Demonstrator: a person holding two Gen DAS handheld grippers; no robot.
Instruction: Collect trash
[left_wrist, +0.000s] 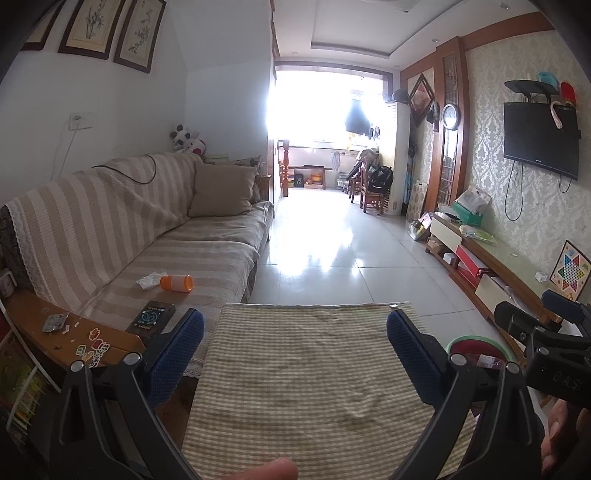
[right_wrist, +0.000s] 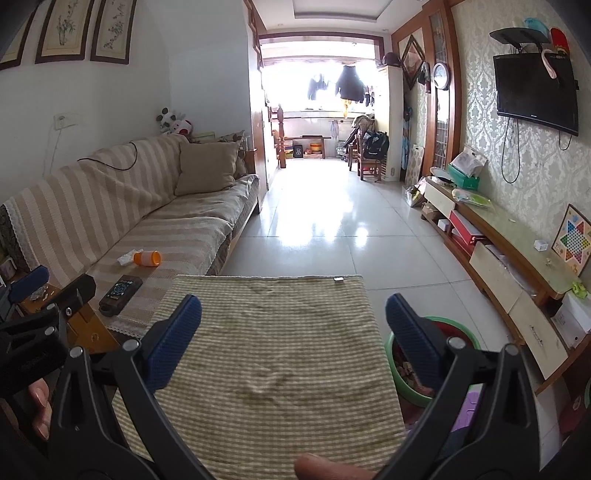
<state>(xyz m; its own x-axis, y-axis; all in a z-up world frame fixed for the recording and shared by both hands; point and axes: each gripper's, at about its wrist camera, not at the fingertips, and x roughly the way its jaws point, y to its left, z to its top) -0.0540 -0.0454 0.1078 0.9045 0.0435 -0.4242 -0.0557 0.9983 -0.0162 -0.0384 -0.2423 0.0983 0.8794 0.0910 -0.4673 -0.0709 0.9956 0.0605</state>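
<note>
While both claws hang spread and empty over a checked cloth (left_wrist: 306, 373), the left gripper (left_wrist: 295, 332) sees foil scraps (left_wrist: 54, 322) on the side table (left_wrist: 74, 332); the right gripper (right_wrist: 293, 317) sees inside the green basin (right_wrist: 410, 391). Crumpled tissue (left_wrist: 149, 280) and an orange bottle (left_wrist: 176, 283) lie touching on the sofa (left_wrist: 207, 254).

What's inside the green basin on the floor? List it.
The green basin holds a red inner bowl and brownish scraps that are too blurred to name. The right gripper finger and checked cloth cover the rest.
</note>
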